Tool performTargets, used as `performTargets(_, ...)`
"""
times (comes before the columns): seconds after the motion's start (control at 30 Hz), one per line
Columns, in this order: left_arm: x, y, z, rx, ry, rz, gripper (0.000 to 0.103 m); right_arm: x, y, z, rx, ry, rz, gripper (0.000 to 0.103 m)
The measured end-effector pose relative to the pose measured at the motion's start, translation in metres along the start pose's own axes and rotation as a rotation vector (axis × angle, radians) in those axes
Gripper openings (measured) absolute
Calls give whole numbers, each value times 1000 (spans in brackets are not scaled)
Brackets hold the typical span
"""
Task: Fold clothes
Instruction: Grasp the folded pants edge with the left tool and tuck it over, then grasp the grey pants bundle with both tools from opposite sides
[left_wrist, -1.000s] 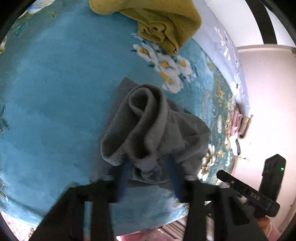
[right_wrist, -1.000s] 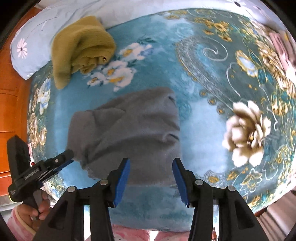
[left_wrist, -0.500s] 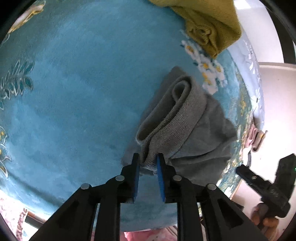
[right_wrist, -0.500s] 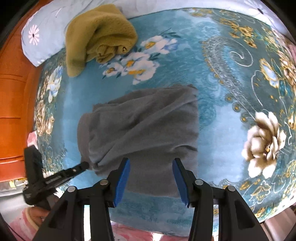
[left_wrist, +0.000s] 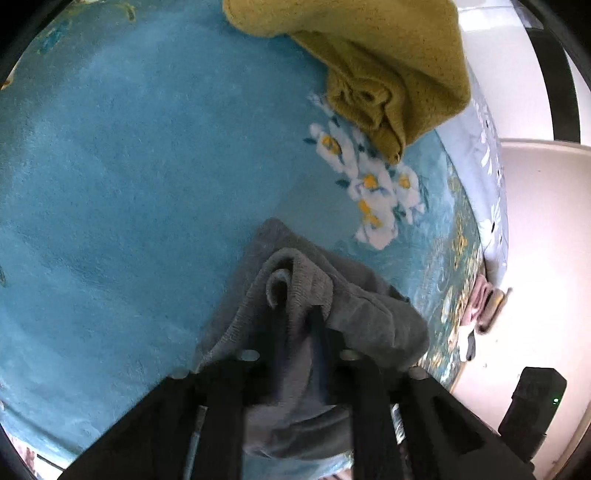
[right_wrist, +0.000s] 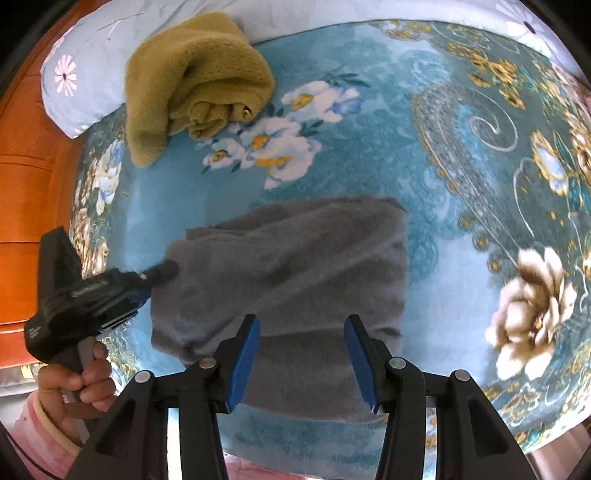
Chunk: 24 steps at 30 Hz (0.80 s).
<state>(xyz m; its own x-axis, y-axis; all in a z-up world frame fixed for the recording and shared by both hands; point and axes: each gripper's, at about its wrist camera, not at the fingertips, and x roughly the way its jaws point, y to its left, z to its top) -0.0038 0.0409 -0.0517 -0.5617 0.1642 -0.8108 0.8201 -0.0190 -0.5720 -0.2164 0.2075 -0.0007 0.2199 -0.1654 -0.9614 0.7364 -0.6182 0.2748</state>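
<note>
The left gripper (left_wrist: 295, 343) is closing, its fingers pinching the ribbed edge of the grey garment (right_wrist: 295, 266), which lies on the bed (right_wrist: 424, 155). The right gripper (right_wrist: 301, 362) hovers spread above the near hem. Best practice: secure both edges, then lift evenly.

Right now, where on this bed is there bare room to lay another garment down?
The plain blue stretch of the blanket, left of the grey garment in the left wrist view, is free. So is the patch right of it, toward the big cream flower. It is crowded near the yellow garment by the pillow.
</note>
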Motion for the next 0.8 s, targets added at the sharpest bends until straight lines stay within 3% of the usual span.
performTargets(0.07,-10,7,-3,-15,-60,-27,9,3,1,1,-12,5,8,51)
performTargets(0.17,-12,19,0,-46,-89,-8,9,12,-2,1,-13,27,2,51)
performTargets(0.5,22,41,7,-62,-61,60,10,73,-24,-3,35,128,-45,51)
performTargets(0.67,8,41,3,-57,-50,63,18,62,-21,2,36,140,-38,51)
performTargets(0.8,-34,28,-13,14,-120,66,19,27,-15,9,19,50,12,51)
